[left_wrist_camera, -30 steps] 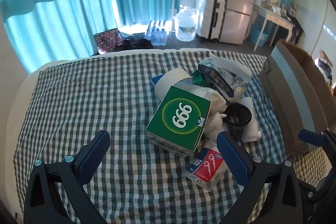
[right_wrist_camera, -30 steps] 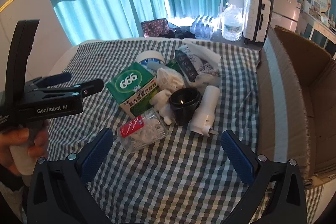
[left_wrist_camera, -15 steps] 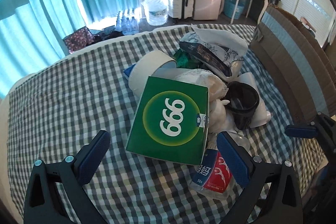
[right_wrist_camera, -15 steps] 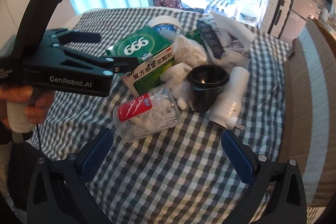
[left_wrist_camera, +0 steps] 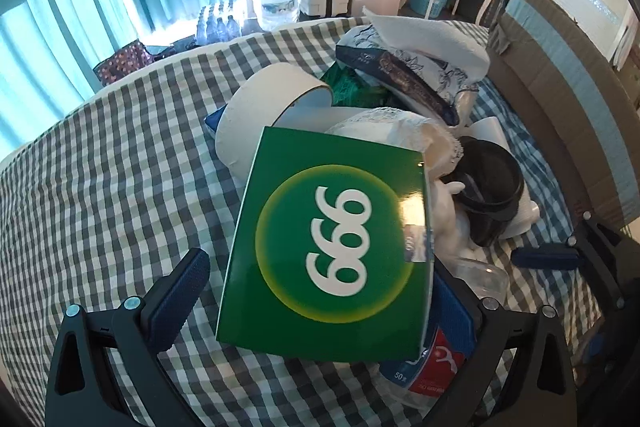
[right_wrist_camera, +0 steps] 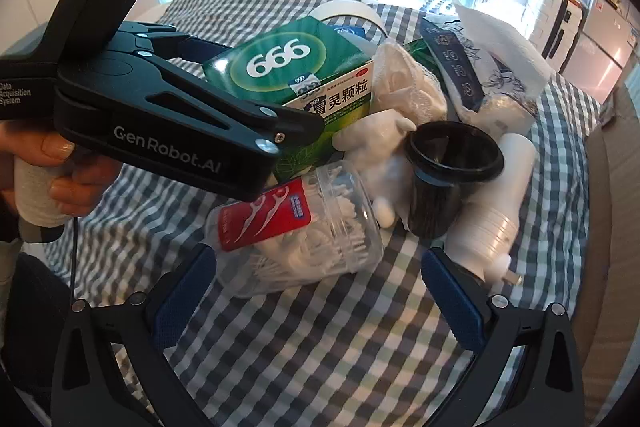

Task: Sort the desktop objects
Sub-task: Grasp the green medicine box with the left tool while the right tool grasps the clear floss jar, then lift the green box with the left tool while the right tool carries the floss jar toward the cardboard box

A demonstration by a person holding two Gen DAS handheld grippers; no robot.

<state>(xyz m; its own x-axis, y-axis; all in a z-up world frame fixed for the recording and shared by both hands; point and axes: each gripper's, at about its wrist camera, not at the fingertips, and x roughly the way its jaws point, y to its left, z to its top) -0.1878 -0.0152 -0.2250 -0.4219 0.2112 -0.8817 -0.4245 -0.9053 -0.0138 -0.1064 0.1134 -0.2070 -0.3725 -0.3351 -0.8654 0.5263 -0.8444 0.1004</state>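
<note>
Left gripper point(left_wrist_camera: 320, 291) has closed in on the green box point(left_wrist_camera: 332, 247) over the last second: a moment ago it hung back over bare cloth, and now its wide-open fingers straddle the box, one pad point(left_wrist_camera: 176, 299) just off the left edge, the other mostly hidden behind the right edge. Nothing is clamped yet. I'd judge the box is the first item to be picked from the heap, and a squeeze is all that is left before lifting.

Glossy card, with a white "999" in a yellow-ringed circle, it lies tilted at the near-left edge of the pile on the checked cloth point(left_wrist_camera: 100, 187), leaning on a tape roll point(left_wrist_camera: 264, 107) and over a clear floss jar point(right_wrist_camera: 304, 227). A taped flap shows on its right edge.

Right gripper point(right_wrist_camera: 316, 291) hovers with fingers spread and empty, before the jar and a black cup point(right_wrist_camera: 448, 163).
</note>
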